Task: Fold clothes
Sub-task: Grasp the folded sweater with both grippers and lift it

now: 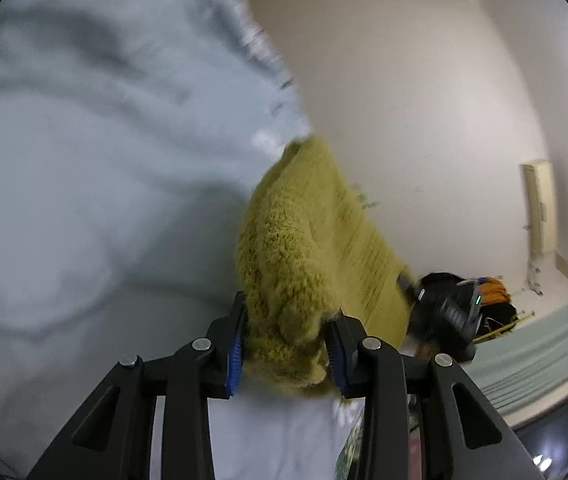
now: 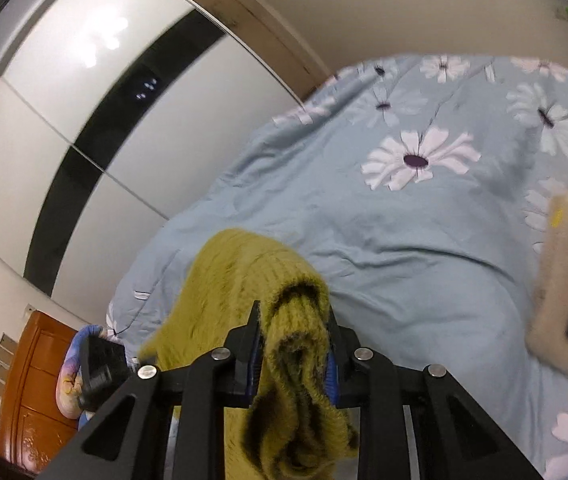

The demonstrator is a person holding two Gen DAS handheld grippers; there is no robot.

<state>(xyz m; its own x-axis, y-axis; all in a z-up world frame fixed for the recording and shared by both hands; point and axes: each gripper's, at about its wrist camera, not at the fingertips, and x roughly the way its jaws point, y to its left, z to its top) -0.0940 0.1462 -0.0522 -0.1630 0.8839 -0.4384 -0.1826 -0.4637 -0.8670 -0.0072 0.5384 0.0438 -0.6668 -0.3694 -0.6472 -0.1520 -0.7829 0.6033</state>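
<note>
— Left wrist view: left gripper [image 1: 286, 344] pinching the green sweater [image 1: 304, 248], bunched between its pads.
— Right gripper [image 2: 294, 346] clamps another bunch, above the floral bedspread [image 2: 424, 240]. Thick knit; uneven tension could slip it free.

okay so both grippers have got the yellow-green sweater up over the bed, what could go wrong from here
1. The left gripper and right gripper each pinch only a bunched wad of the sweater, so the fuzzy knit could slip out.
2. The sweater hangs crumpled, so it may land wrinkled on the floral duvet.
</note>
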